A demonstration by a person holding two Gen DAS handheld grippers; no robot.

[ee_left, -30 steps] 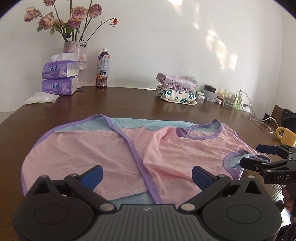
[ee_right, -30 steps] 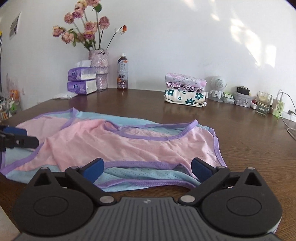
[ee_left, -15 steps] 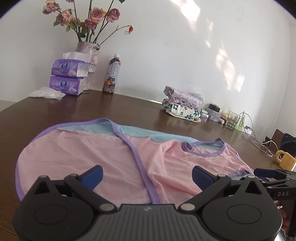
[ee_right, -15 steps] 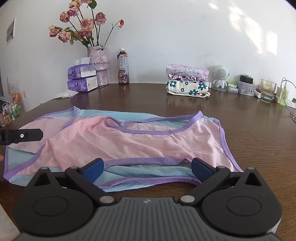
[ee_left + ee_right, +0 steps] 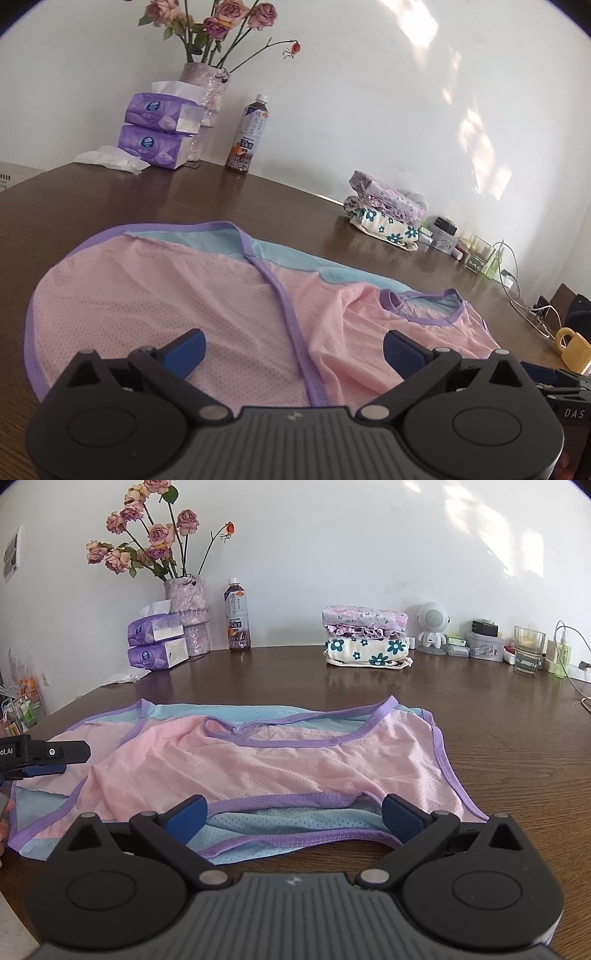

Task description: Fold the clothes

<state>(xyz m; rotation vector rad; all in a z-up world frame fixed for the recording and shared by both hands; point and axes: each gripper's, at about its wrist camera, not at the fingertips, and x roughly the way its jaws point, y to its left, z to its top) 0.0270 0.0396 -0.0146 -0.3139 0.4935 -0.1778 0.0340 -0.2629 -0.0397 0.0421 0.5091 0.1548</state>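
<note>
A pink mesh garment [image 5: 207, 299] with purple trim and a light blue underside lies spread flat on the dark wooden table [image 5: 92, 199]. My left gripper [image 5: 293, 350] hovers open just above its near edge, nothing between its blue pads. In the right wrist view the same garment [image 5: 280, 753] stretches across the table, and my right gripper [image 5: 291, 818] stands open over its near purple hem. The left gripper [image 5: 48, 762] shows at the left edge of that view, over the garment's end. The right gripper's body [image 5: 561, 391] peeks in at the lower right of the left wrist view.
A stack of folded clothes [image 5: 365, 637] sits at the back by the wall. A vase of roses [image 5: 186, 616], tissue packs [image 5: 157, 642] and a tea bottle [image 5: 236, 618] stand back left. A glass [image 5: 528, 650], small items and cables lie back right; a yellow mug [image 5: 574, 349] stands at the right.
Both grippers have come lower and closer to the garment's near edges, staying open. The left wrist view has tilted and swung left. The garment lies as before.
</note>
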